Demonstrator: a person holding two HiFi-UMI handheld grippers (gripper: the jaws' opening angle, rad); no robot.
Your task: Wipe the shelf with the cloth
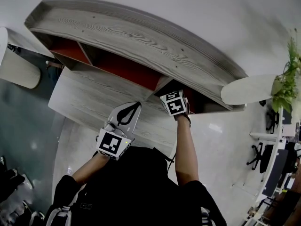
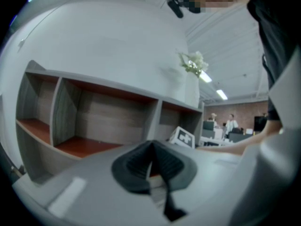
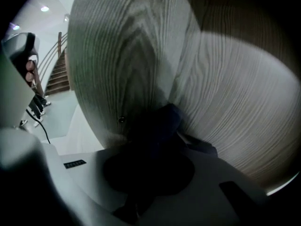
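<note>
Right tool (image 3: pixel 153 145): clamped on a dark cloth (image 3: pixel 169 114), which was pressed to the wood inside the rightmost compartment of the shelf (image 1: pixel 141 34).
Left tool (image 2: pixel 151 159): jaws together, empty, outside the shelf.
Risk: the cloth could slip free — only a small bunch looked pinched, and rubbing would drag on it.

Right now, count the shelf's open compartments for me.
3, in the left gripper view: a narrow left compartment, a wide middle compartment and a right compartment. Others may be hidden beyond the frame.
</note>
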